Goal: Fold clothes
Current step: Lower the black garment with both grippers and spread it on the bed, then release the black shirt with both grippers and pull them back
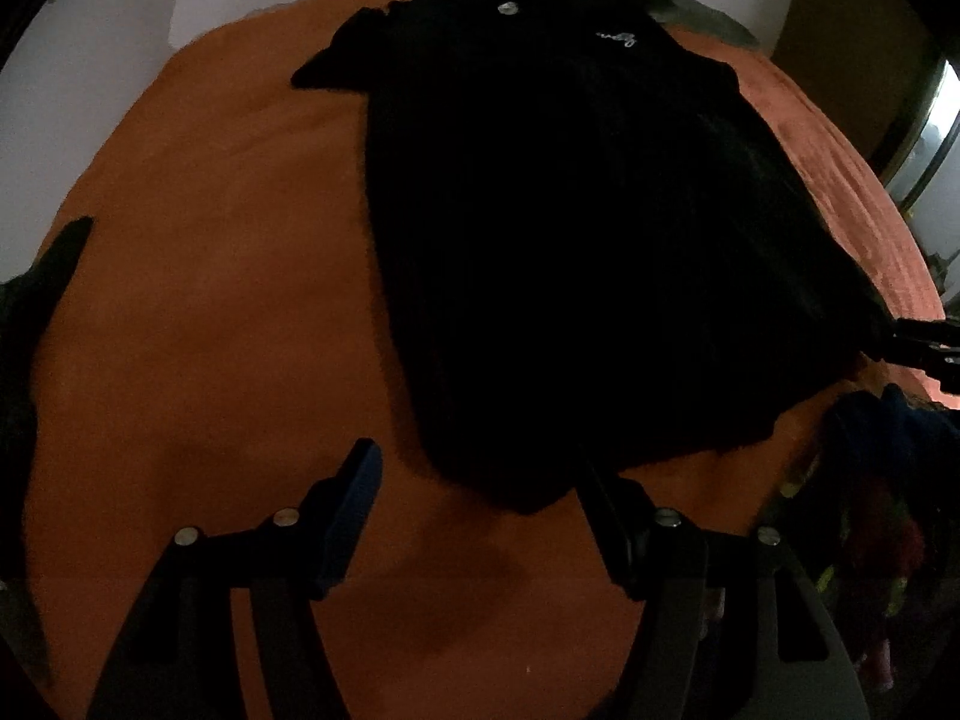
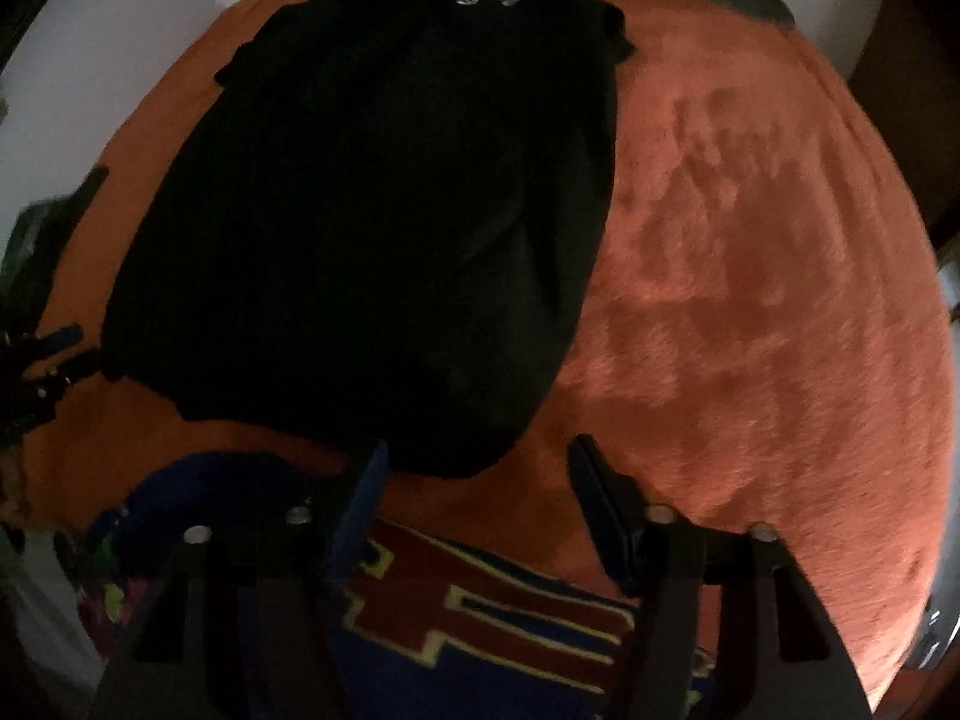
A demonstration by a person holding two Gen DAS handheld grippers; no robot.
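Both grippers are spread wide and hold nothing: the left gripper (image 1: 480, 480) and right gripper (image 2: 477, 471) sit at the near hem of a black shirt (image 1: 570, 240) lying flat on an orange blanket (image 1: 210, 300).

A black shirt (image 1: 576, 240) lies spread flat, collar far, small white chest logo showing.

One black shirt (image 1: 570, 228), two hand-held grippers (image 1: 480, 516).
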